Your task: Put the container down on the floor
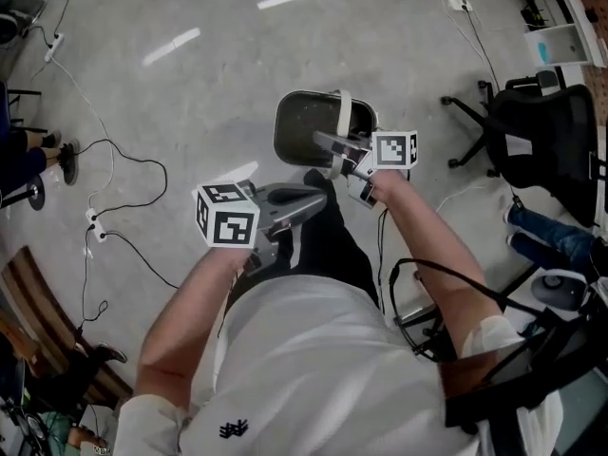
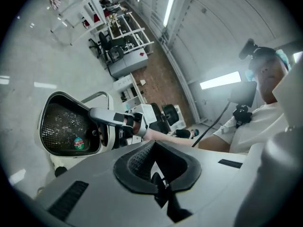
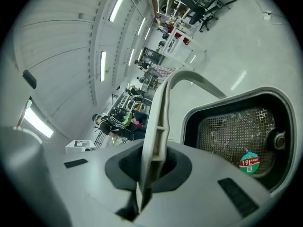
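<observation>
Lighting's bright and pretty even, cool white coming off long ceiling strip lights (image 3: pixel 116 4) that blow out to pure white in both gripper views, same with the light panel (image 2: pixel 220 80) on the right of the left gripper view. In the head view the glossy grey floor (image 1: pixel 190 112) throws back a couple of streaky glare marks (image 1: pixel 171 46) on the far side, and shadows on it are soft and weak. Both gripper views are heavy fisheye, with black vignetted corners and straight lines bowing toward the edges. The container handle (image 3: pixel 156 122) right by the right lens goes soft, but the container's mesh (image 3: pixel 236 126) stays crisp. Head view's slightly grainy, with curved edges too.
</observation>
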Tool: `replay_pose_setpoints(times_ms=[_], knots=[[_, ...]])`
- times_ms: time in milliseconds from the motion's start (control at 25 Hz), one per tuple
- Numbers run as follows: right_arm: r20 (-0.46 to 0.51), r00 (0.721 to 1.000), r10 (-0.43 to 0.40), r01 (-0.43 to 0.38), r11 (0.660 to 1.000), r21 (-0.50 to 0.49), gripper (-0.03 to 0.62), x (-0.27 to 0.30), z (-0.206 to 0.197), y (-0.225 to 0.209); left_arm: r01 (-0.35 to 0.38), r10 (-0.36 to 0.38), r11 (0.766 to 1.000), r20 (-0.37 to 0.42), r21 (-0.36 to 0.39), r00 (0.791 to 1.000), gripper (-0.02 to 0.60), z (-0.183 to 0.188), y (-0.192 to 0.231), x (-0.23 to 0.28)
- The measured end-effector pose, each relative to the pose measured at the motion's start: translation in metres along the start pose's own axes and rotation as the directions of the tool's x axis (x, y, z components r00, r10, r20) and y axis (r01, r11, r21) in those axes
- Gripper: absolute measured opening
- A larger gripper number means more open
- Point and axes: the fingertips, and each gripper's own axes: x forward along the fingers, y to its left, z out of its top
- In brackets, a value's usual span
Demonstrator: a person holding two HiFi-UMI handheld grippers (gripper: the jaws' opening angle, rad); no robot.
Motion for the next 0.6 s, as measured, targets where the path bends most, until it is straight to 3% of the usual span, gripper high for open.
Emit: replay_pose_setpoints(times_ms=[200, 600], knots=[[-0.092, 0.995, -0.047, 0.046, 0.999, -0.013, 0.014, 0.040, 0.055, -0.071, -0.036, 0.038, 0.998, 0.035, -0.053, 0.999, 0.009, 0.061, 0.072, 0.019], [-0.219, 0.974, -0.059, 0.059, 0.998, -0.008, 0.014, 0.091, 0.127, -0.204, 0.020, -0.007, 0.989, 0.086, -0.149, 0.996, 0.009, 0.152, 0.193, 0.072]])
